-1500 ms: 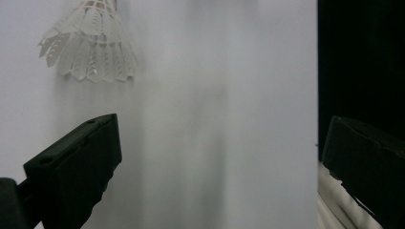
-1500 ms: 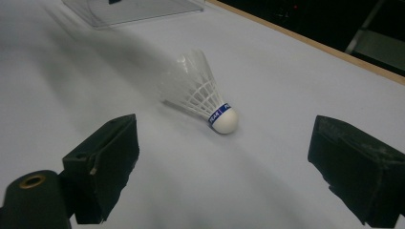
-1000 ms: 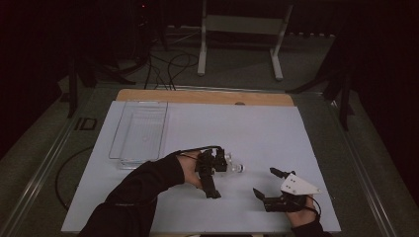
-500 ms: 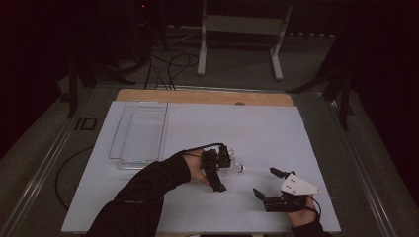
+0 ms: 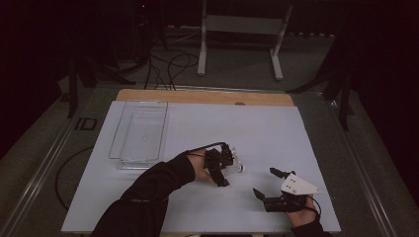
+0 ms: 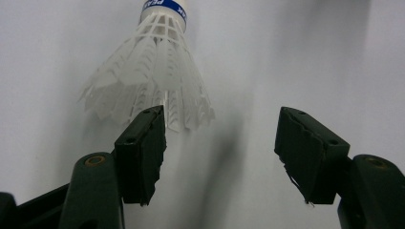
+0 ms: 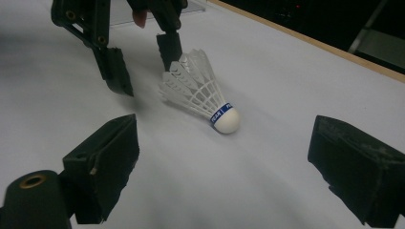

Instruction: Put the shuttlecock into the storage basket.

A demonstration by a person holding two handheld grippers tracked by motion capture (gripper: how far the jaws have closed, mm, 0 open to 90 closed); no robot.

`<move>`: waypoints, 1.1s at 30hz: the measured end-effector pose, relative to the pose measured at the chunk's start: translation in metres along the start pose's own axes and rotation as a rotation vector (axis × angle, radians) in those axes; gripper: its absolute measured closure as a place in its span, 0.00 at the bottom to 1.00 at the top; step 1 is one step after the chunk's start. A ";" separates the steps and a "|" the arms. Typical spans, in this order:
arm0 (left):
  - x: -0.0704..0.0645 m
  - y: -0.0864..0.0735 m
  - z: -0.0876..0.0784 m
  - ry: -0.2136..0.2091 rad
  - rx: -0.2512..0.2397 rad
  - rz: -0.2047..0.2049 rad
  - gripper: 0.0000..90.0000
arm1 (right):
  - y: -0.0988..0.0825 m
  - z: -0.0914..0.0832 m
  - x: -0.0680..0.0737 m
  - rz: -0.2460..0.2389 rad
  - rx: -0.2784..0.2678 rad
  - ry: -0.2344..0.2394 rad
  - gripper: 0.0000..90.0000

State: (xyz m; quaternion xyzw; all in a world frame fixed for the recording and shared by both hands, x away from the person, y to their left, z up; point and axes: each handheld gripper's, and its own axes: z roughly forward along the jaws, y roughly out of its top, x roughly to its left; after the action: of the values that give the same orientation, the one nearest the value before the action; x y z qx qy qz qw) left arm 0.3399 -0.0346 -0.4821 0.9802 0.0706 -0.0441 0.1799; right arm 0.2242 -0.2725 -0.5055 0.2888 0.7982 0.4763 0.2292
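Shuttlecock (image 7: 200, 90) beside left claw (image 7: 143, 64)

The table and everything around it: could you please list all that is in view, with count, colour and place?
shuttlecock: one, white skirt, white cork with a blue band, lying on its side near the table's front middle, beside the left gripper
tray: one, clear, on the table's left half
table: one, white top with a wooden strip along the far edge
stand: one, pale, on the floor beyond the table
cables: several, dark, on the floor beyond the table
left gripper: one, black, fingers apart, one finger at the skirt's edge
right gripper: one, black with a grey plate, open, at the table's front right
sleeve: one, dark, on the left forearm
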 end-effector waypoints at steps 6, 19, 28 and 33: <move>0.001 0.005 0.004 0.022 -0.001 0.000 0.49 | 0.000 0.000 0.000 0.001 0.001 0.001 0.11; 0.004 0.013 0.015 0.035 -0.013 -0.018 0.63 | 0.000 0.000 0.000 -0.002 0.004 0.004 0.11; 0.002 0.017 0.024 0.046 0.033 -0.010 0.72 | 0.000 0.001 0.000 -0.003 0.006 0.005 0.11; 0.002 0.020 0.027 0.050 0.054 -0.006 0.78 | 0.000 0.001 0.000 -0.003 0.006 0.006 0.11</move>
State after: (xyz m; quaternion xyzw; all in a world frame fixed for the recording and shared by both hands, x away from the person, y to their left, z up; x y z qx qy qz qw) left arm 0.3433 -0.0624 -0.5004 0.9853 0.0768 -0.0220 0.1513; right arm 0.2244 -0.2720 -0.5058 0.2870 0.8008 0.4743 0.2268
